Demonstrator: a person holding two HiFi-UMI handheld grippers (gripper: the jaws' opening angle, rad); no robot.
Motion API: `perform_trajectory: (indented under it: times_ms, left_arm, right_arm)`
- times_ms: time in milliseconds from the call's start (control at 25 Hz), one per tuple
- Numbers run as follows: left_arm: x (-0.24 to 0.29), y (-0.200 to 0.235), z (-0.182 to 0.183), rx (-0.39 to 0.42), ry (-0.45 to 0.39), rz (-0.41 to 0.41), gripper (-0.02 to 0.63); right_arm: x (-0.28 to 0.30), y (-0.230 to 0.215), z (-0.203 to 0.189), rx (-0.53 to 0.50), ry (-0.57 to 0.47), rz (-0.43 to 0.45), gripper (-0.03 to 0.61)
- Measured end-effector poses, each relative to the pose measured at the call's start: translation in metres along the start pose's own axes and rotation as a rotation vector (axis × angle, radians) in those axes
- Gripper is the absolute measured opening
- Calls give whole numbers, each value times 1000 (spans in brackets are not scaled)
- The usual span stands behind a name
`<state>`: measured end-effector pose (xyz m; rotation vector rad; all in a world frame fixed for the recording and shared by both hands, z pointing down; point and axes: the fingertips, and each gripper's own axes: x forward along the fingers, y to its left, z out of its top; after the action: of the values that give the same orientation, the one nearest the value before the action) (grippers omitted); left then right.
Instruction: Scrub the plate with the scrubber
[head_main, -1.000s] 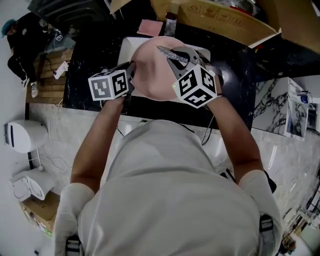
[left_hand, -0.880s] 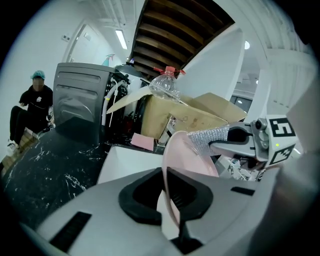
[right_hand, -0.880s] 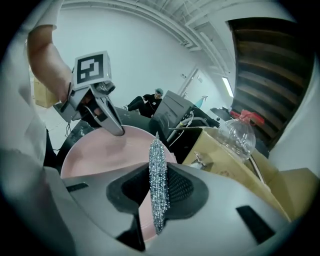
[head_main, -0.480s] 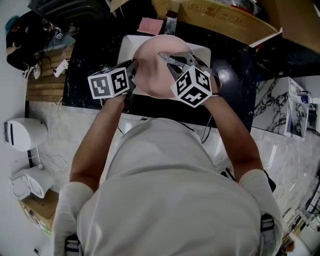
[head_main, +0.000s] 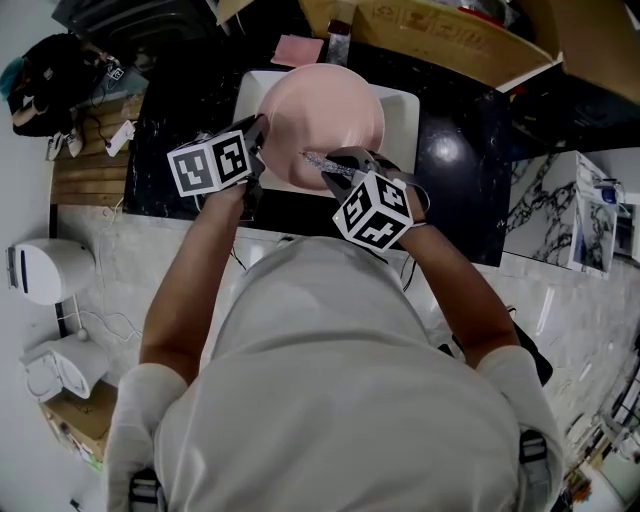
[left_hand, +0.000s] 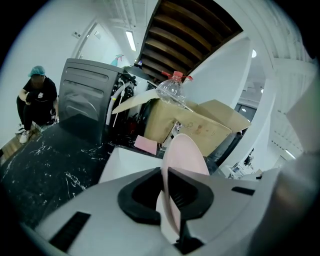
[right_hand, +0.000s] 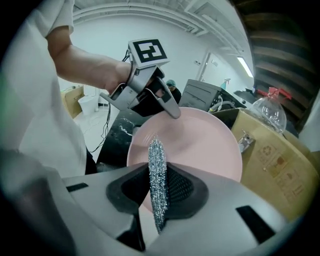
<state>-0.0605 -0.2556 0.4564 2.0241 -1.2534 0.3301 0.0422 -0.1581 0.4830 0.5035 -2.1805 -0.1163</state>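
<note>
Sink (head_main: 402, 105) set in counter (head_main: 175, 140), straight ahead. Plate (head_main: 325, 110) over sink, tilted, left rim between left gripper (head_main: 262, 135) jaws. Jaws just opened slightly, rim between them. Scrubber (head_main: 315, 158) pinched in right gripper (head_main: 338, 165), at plate's near edge, right of left gripper; contact with plate unclear. Box (head_main: 430, 40) behind sink, bottle (left_hand: 171, 87) at box top. Flat pad (head_main: 300, 52) on counter behind sink, left of box. Person (left_hand: 36, 97) far left, beyond counter.
</note>
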Motion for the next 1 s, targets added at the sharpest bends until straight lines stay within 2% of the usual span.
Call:
perform_trajectory:
  times_ms: [120,240,600,720,840,1000]
  left_arm:
    - [1,1,-4,3,8,2,29]
    - [2,1,-8,19,18,10,25]
    - [0,-6,-12,44,30,5,20]
    - [1,-12,-18,46,40,-6,21]
    - [1,-18,-20,51,44,-17,25]
    - [1,-17,-21,43,42,-26,29]
  right_arm:
    - [-2,4,3,0,-3,23,77]
    - [-8,-12,5,36,-26,0,77]
    - [-29,-100,18,87,-77,-229,77]
    - [-27,-119,19,103,-73,-281,77]
    - [-19,-120,20,99,-54,-276,77]
    - [-7,-105,18,46,-24,-236,77]
